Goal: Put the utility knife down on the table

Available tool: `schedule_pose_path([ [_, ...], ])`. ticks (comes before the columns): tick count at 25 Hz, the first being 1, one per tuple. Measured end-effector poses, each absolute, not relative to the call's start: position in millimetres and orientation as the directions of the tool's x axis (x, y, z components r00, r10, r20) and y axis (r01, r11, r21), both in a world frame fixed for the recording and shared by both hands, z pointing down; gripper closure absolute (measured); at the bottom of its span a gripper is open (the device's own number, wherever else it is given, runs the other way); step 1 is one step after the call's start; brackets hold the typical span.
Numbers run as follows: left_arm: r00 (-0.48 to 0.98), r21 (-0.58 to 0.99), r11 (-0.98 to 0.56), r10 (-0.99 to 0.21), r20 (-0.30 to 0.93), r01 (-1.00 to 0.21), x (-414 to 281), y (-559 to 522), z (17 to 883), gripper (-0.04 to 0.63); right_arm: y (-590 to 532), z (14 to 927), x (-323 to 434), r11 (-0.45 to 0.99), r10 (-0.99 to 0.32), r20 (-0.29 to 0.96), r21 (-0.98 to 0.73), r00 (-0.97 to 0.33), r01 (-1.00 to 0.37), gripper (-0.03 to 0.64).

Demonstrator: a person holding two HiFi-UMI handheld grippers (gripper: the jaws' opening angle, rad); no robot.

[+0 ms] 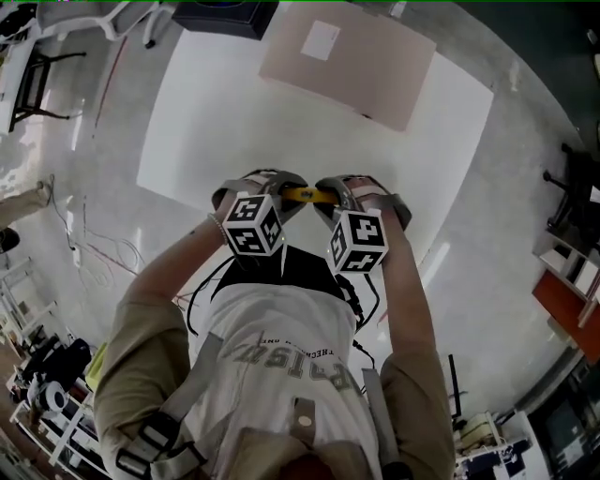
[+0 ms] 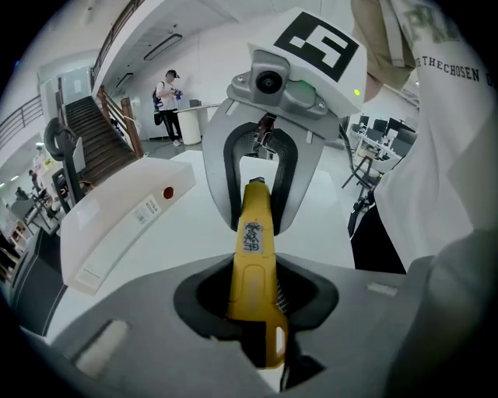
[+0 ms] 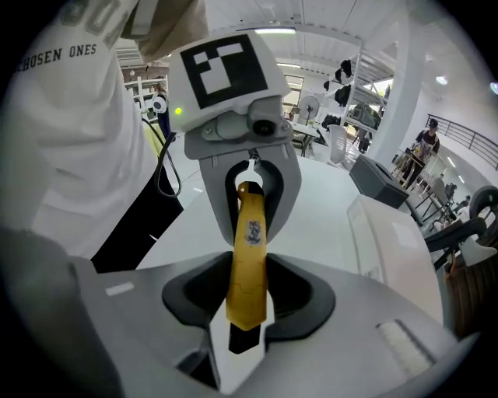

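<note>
A yellow utility knife (image 1: 307, 195) hangs level between my two grippers, above the near edge of the white table (image 1: 216, 131). My left gripper (image 1: 286, 193) is shut on one end of it; in the left gripper view the knife (image 2: 253, 264) runs from between my own jaws (image 2: 261, 342) towards the other gripper. The knife's tapered end (image 3: 247, 264) lies between the jaws of my right gripper (image 3: 245, 330), which stand a little off its sides. The knife is clear of the table.
A flat pale box (image 1: 352, 61) with a white label lies at the table's far side; the left gripper view has it too (image 2: 124, 218). A black case (image 1: 225, 14) stands beyond the table. Cables (image 1: 94, 248) trail on the floor at left.
</note>
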State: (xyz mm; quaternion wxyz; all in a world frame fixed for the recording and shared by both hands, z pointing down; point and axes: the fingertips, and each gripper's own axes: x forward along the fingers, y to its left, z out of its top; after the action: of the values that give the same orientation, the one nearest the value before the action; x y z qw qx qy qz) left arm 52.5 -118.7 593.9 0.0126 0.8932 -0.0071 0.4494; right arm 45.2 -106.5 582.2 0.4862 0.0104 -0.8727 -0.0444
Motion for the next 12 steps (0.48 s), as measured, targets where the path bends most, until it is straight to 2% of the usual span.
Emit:
schedule_pose_path([
  [12, 0.594, -0.004, -0.999, 0.026, 0.804, 0.049, 28.1, -125.2, 596.7, 0.485, -113.0, 585.9, 20.5, 0.993, -0.122, 0.845, 0.106, -0.520, -0.060, 0.486],
])
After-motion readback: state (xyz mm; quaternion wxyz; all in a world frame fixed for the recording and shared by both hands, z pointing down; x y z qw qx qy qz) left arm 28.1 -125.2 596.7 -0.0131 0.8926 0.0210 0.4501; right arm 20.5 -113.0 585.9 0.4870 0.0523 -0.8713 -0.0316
